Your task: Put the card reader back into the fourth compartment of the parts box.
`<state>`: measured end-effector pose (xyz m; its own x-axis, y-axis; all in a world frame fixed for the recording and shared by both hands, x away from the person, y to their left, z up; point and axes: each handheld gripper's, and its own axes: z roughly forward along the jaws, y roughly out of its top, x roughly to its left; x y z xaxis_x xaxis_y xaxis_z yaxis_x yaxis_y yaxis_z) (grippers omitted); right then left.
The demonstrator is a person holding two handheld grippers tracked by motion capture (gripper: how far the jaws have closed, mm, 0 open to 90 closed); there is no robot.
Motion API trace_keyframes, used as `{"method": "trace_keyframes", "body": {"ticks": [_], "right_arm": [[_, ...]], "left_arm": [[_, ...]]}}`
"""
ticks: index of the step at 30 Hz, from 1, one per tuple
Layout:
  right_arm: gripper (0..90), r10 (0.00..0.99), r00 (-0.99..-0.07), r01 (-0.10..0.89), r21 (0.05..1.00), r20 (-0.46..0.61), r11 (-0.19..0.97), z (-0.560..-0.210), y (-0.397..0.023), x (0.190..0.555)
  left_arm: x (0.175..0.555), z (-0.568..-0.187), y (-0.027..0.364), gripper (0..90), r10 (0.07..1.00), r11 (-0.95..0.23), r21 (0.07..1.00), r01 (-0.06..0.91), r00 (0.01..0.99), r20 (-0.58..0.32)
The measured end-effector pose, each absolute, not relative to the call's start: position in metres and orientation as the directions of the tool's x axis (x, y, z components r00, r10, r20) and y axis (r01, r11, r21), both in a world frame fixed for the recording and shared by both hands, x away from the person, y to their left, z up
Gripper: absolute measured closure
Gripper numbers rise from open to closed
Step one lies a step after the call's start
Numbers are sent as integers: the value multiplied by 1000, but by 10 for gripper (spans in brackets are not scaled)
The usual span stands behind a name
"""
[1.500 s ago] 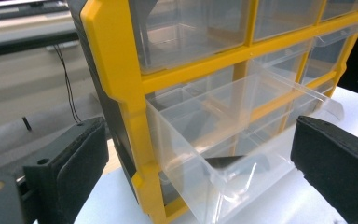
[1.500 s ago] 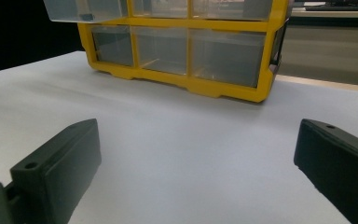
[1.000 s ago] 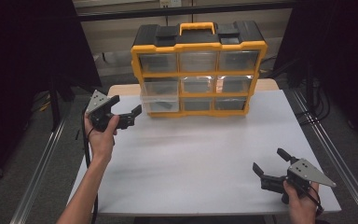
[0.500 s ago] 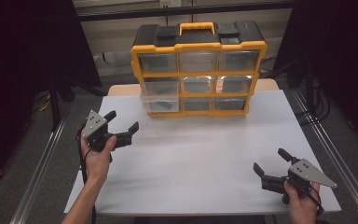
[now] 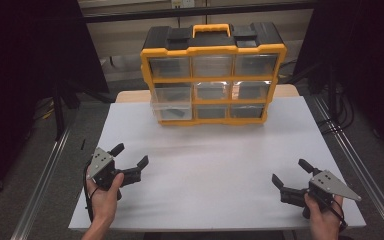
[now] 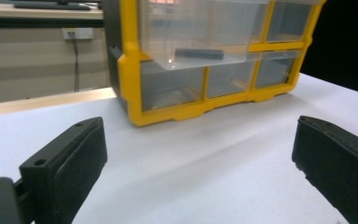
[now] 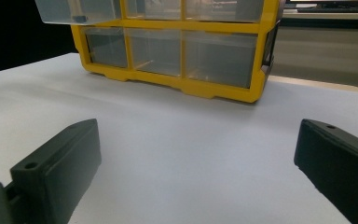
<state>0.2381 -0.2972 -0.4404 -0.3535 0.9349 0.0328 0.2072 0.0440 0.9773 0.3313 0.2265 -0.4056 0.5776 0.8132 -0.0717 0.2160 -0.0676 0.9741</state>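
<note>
Drawer out, tools idle.

Left middle drawer [image 5: 171,102] of organizer [image 5: 213,75] at tabletop [image 5: 215,170] rear pulled out, dark piece [image 6: 199,53] inside; retrieval and closing seemingly left. Left tool [image 5: 129,159] wide open, empty, pulled back from beside the organizer to the near edge. Right tool [image 5: 290,175] wide open, empty, unmoved.

Even overhead light leaves the white desk [image 5: 220,170] bright while the room around it falls to near black. Both gripper views look soft: the jaws in the foreground are blurred, and beyond them the organizer [image 6: 205,60] shows faint glare on its clear drawers and a soft shadow beneath.
</note>
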Motion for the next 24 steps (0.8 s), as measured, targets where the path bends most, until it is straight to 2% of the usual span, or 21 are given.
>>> {"method": "trace_keyframes", "body": {"ticks": [14,17,24], "right_arm": [[6,934,-356,206,978,33,44,-441,-297,238],[6,934,-356,208,977,33,45,-441,-297,237],[7,937,-349,207,977,28,48,-441,-297,239]], "left_arm": [[298,-431,230,32,847,-62,959,278,523,-97],[291,-434,233,32,852,-84,961,262,519,-67],[295,-438,235,37,849,-73,948,309,518,-103]]}}
